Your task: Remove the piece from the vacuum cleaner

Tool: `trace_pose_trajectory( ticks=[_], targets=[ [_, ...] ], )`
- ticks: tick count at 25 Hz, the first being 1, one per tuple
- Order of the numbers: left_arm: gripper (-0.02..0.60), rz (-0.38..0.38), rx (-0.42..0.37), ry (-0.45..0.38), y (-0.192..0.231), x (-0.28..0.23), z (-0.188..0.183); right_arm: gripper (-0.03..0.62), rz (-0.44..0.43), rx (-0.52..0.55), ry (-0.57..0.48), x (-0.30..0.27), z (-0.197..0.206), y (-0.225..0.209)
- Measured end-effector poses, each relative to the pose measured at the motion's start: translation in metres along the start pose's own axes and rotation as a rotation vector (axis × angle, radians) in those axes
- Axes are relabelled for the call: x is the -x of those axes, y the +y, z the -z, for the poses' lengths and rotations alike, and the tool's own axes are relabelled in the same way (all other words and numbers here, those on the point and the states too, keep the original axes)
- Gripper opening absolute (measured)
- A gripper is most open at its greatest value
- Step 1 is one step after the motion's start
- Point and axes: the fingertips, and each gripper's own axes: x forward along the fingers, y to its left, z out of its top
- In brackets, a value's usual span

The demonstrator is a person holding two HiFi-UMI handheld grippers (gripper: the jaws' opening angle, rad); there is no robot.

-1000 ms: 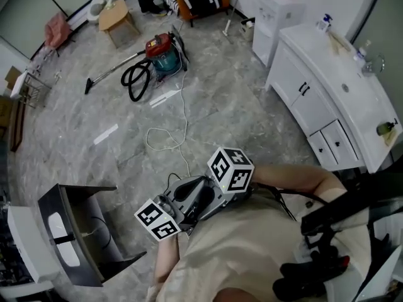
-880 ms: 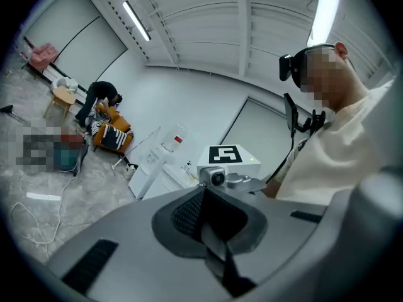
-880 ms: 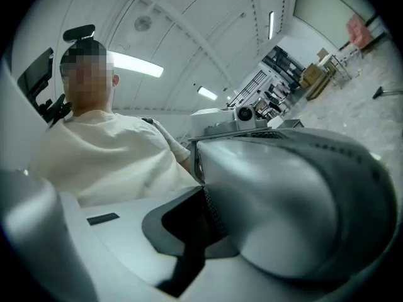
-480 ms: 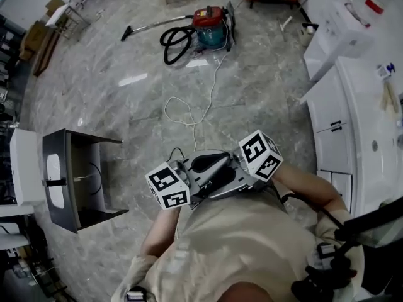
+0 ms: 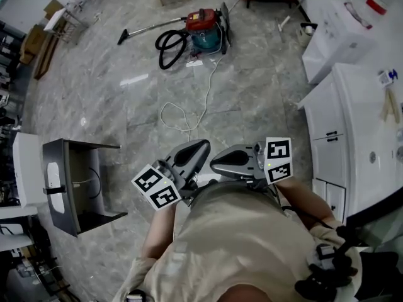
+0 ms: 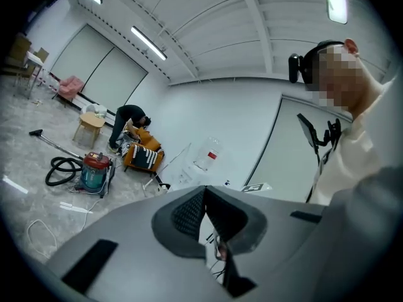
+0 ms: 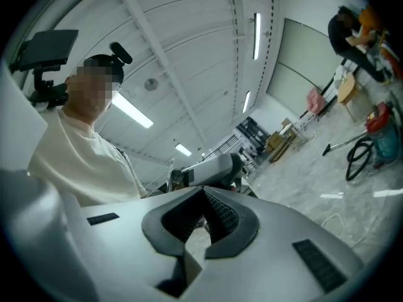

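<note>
Bright ceiling striplights (image 6: 148,43), fisheye edges, dark vignette

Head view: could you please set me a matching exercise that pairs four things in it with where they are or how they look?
Things:
1. vacuum cleaner
2. white cord
3. dark cabinet
4. white counter

Places or states:
A. runs along the picture's right side
B. stands at the left, open towards the camera
C. lies in loose loops on the floor near the middle
D. sits near the top, red lid on a teal body

Pairs: 1-D, 2-C, 3-B, 4-A
</note>
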Motion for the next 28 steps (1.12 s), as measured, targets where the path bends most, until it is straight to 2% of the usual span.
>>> trace_pose_trajectory(
  ticks=[3, 6, 11, 18, 24, 28],
  targets=[
    [0.003, -0.034, -0.026, 0.017, 0.008, -0.008, 0.0, 0.002, 0.054, 0.04, -0.038, 0.008, -0.013, -0.016],
    [0.003, -0.066, -0.089, 0.042, 0.02, -0.01, 0.0, 0.002, 0.079, 0.071, -0.026, 0.003, -0.016, -0.028],
    [0.002, -0.051, -0.194, 0.076, 0.046, -0.015, -0.01, 0.002, 0.137, 0.096, -0.005, -0.006, -0.024, -0.052],
    [0.003, 0.003, -0.207, 0.046, 0.104, 0.001, -0.056, 0.002, 0.241, 0.141, 0.017, -0.05, -0.049, -0.094],
    [0.002, 0.084, -0.199, 0.09, 0.155, 0.021, -0.072, 0.002, 0.321, 0.168, 0.022, -0.099, -0.067, -0.14],
    [0.003, 0.098, -0.219, 0.106, 0.185, 0.033, -0.079, 0.002, 0.335, 0.176, 0.0, -0.126, -0.077, -0.161]
  ],
)
